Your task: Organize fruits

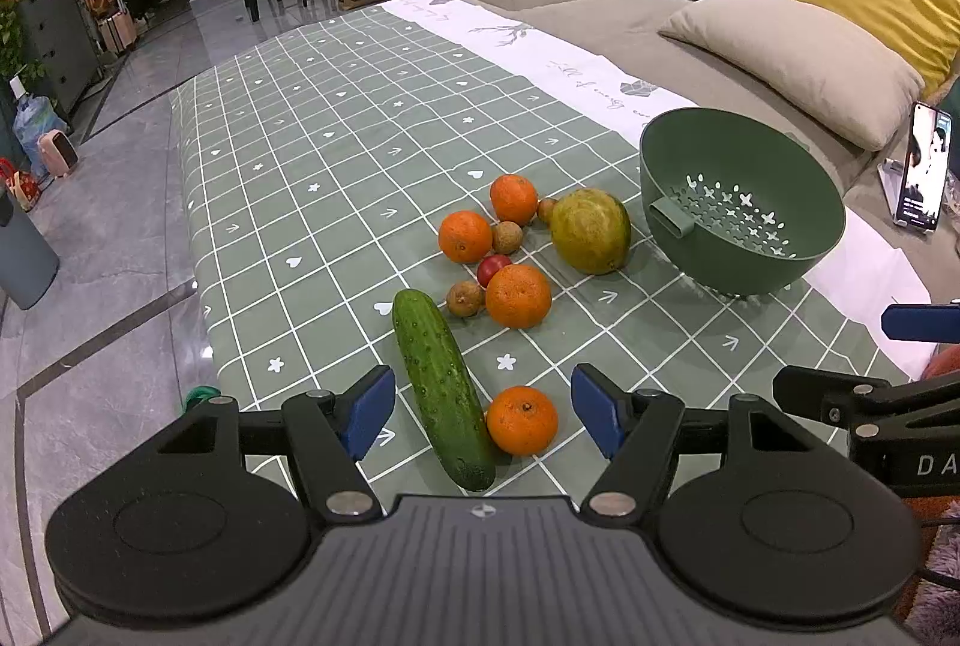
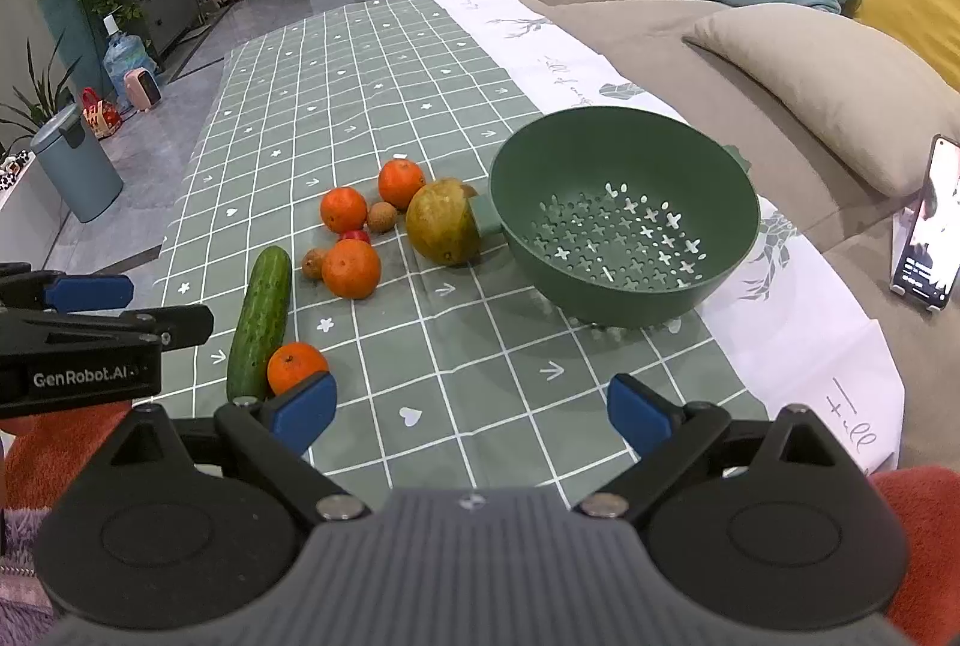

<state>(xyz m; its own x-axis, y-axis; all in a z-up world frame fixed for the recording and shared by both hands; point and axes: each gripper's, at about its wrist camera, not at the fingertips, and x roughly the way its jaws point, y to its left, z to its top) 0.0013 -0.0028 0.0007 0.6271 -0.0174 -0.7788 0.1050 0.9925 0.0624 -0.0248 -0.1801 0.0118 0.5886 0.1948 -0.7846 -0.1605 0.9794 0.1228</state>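
Note:
A green colander bowl (image 1: 741, 202) (image 2: 624, 214) stands empty on the checked tablecloth. To its left lie a large yellow-green fruit (image 1: 590, 230) (image 2: 444, 221), several oranges, small brown fruits, a small red fruit (image 1: 493, 267) and a cucumber (image 1: 443, 387) (image 2: 260, 322). My left gripper (image 1: 483, 409) is open and empty, its fingers on either side of the cucumber's near end and the nearest orange (image 1: 522, 419) (image 2: 295, 367). My right gripper (image 2: 471, 415) is open and empty over bare cloth in front of the bowl.
A sofa with cushions (image 1: 798, 58) runs along the right of the table. A phone (image 1: 924, 166) (image 2: 927, 238) stands propped on it. The table's left edge (image 1: 192, 238) drops to a tiled floor with a grey bin (image 2: 75, 166).

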